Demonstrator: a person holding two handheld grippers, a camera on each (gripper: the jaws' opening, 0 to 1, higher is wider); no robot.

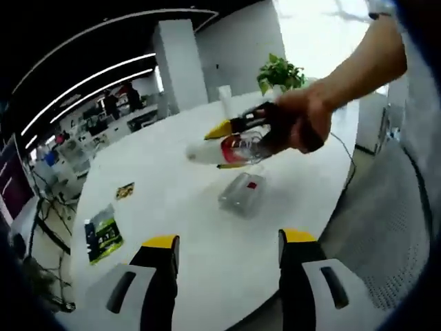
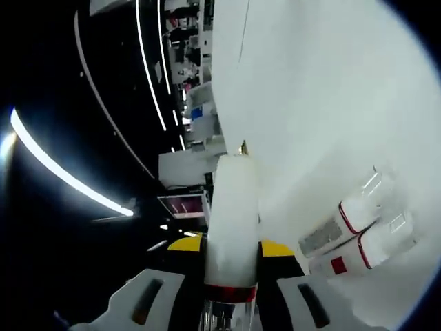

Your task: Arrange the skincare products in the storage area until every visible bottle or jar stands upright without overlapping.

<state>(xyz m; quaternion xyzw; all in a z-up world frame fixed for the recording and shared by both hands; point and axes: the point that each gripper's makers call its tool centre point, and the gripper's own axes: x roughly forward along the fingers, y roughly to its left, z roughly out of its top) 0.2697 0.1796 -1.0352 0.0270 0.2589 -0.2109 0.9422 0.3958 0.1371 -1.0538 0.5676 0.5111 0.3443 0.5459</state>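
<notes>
The bottle point(image 2: 233, 221) is a white cylinder with a red band and a clear section at one end. The right gripper point(image 2: 231, 252) is closed on it: in the right gripper view the bottle lies lengthwise between the two yellow-tipped jaws, which press it from both sides near the red band. The left gripper view shows the same bottle point(image 1: 210, 150) from outside, held sideways, roughly horizontal, above the white table point(image 1: 179, 227) and clear of its surface, with the right gripper point(image 1: 231, 147) clamped at the bottle's clear end and a hand point(image 1: 303, 121) wrapped around the gripper body. Below the held bottle, a clear case point(image 1: 242, 194) with a red mark lies flat on the table. The right gripper view shows that case point(image 2: 362, 234) from closer range: it lies beside the gripper and holds two white items with red bands, side by side. The left gripper point(image 1: 229, 252) hangs low over the near table edge with its jaws spread apart and nothing between them. The left gripper view also shows a green packet point(image 1: 103, 234) and a small dark packet point(image 1: 125, 190) on the table, well apart from the case, an upright white tube point(image 1: 225, 102) at the far edge, and a plant point(image 1: 281, 73) beyond it.
</notes>
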